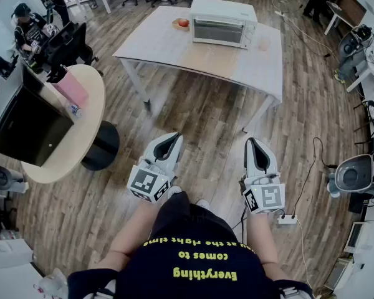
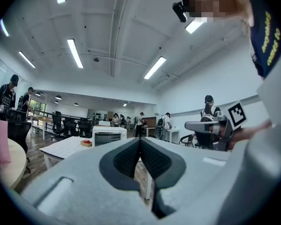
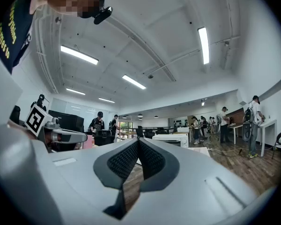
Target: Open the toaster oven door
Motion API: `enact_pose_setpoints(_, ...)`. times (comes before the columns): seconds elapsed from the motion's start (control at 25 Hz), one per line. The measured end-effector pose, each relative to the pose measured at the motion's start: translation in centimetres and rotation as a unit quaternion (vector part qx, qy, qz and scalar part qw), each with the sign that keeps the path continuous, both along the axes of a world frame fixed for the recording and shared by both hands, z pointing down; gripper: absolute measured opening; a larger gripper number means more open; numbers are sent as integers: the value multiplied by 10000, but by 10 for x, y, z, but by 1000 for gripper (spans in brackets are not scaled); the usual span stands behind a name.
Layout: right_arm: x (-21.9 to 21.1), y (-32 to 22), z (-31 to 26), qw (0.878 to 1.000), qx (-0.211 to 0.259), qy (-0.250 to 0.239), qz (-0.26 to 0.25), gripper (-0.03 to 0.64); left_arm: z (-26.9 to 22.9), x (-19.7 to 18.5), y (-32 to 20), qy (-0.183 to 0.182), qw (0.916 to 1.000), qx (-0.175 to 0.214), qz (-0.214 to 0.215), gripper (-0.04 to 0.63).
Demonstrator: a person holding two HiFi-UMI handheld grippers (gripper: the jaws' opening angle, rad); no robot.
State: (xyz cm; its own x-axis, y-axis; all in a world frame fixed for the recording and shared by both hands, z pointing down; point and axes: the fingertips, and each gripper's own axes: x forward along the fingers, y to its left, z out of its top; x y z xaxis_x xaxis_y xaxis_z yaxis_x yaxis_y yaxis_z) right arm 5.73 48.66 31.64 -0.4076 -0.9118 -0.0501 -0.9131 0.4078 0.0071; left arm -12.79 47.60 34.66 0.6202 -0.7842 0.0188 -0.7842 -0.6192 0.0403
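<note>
— How's your light?
— Bright and even. Your ceiling strip lights (image 2: 75, 53) glare white; shadows are soft, faint under the table (image 1: 174, 50) in your head view.
— And your gripper views?
— Strong fisheye: your walls bow, the corners go black. The left gripper (image 2: 140, 144) body near your lens is blurred; the far room is clearer.

The head view looks steeply down from above the person, with the table (image 1: 168, 45) and toaster oven (image 1: 223, 22) far off at upper centre of the frame, while both gripper views sit low, facing level across the room, and share that distant toaster oven near mid-frame.
</note>
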Motion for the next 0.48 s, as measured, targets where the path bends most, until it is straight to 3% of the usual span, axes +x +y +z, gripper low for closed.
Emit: enact_pose_setpoints(0.48, 6, 3, -1, 9999, -10, -96, 33, 11, -2, 7, -4, -3, 9999, 86, -118, 2)
